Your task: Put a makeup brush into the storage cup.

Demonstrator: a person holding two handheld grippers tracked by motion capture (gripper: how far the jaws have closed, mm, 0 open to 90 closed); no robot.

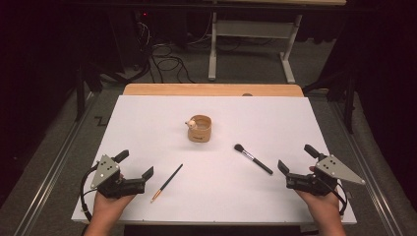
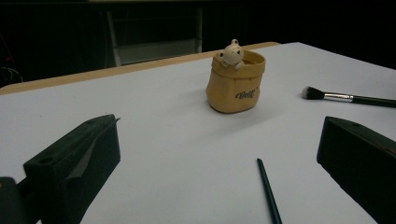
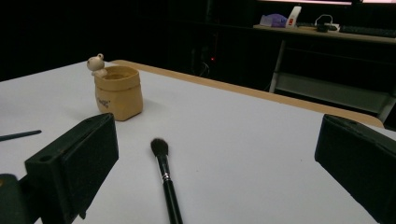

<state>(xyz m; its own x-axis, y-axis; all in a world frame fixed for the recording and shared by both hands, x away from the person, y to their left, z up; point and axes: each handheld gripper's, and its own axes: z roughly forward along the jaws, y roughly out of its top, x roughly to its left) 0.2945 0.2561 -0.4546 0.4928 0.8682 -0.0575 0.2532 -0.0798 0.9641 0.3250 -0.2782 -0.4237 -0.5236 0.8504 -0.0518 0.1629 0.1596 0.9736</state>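
Note:
A tan bag-shaped cup (image 1: 199,129) (image 2: 236,82) (image 3: 117,92) with a small bear figure on its rim stands mid-table. A black makeup brush (image 1: 253,158) (image 2: 348,97) (image 3: 166,179) lies right of the cup, bristles toward it. A thin dark pencil-like brush (image 1: 166,183) (image 2: 269,191) lies at the front left. My left gripper (image 1: 134,164) (image 2: 219,163) rests at the front left corner, open and empty, left of the thin brush. My right gripper (image 1: 298,158) (image 3: 217,158) rests at the front right, open and empty, its jaws just right of the makeup brush handle.
The white table top (image 1: 147,128) has a wooden strip (image 1: 212,89) along its far edge. Beyond it stand a white desk frame (image 1: 251,34) and cables on the dark floor. Metal rails run along both sides of the table.

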